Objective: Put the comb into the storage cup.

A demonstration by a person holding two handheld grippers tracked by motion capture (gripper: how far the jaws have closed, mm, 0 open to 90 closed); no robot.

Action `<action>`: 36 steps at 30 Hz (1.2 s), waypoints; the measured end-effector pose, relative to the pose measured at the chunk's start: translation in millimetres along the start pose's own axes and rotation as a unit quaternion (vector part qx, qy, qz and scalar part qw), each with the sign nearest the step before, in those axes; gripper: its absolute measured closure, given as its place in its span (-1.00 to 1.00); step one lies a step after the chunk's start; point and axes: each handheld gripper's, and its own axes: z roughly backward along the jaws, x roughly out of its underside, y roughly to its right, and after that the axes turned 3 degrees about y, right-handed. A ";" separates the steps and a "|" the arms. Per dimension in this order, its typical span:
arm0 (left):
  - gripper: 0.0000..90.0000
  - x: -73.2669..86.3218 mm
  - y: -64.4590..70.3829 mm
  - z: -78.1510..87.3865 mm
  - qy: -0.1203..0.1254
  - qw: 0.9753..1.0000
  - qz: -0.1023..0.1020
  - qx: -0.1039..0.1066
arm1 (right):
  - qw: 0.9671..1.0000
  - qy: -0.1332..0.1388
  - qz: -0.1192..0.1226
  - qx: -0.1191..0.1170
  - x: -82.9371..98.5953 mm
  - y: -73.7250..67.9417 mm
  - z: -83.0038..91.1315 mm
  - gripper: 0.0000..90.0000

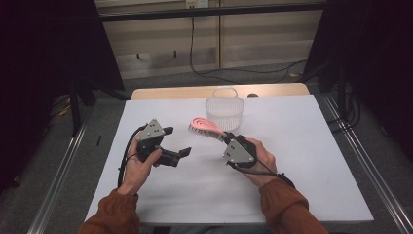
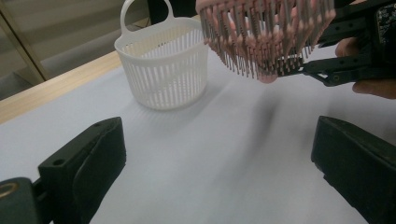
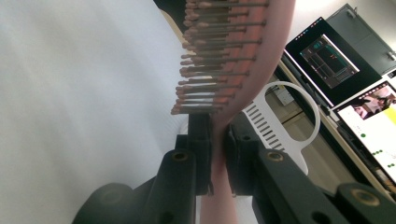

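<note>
Right claw (image 1: 228,138) right of frame centre, clamped on handle of pink hairbrush (image 1: 204,126); brush held above white table (image 1: 311,146), bristles down, just below-left of white slatted basket (image 1: 224,109) at upper centre. Left claw (image 1: 176,141) left of centre, jaws spread, empty.

My sleeves (image 1: 287,204) are rust-orange, cuffs ribbed. Both my grippers are black: the left gripper (image 1: 178,141) and right gripper (image 1: 226,137) each carry a grey three-cornered plate with small screws, black cables trailing back.
</note>
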 end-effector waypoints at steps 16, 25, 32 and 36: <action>-0.93 6.5 -2.2 -4.1 0.026 0.999 0.002 -0.017 | 0.994 0.016 -0.106 -0.017 8.2 9.5 7.4 0.83; -0.92 5.9 -1.1 -3.6 0.014 1.000 0.009 -0.021 | 0.982 0.039 -0.182 -0.026 9.2 17.8 11.3 0.83; -0.93 4.8 2.8 -4.3 0.006 1.000 0.004 -0.023 | 0.970 0.057 -0.235 -0.038 12.9 20.4 13.9 0.83; -0.93 4.8 3.8 -4.8 0.003 1.000 0.012 -0.008 | 0.960 0.066 -0.269 -0.040 16.5 23.7 14.3 0.83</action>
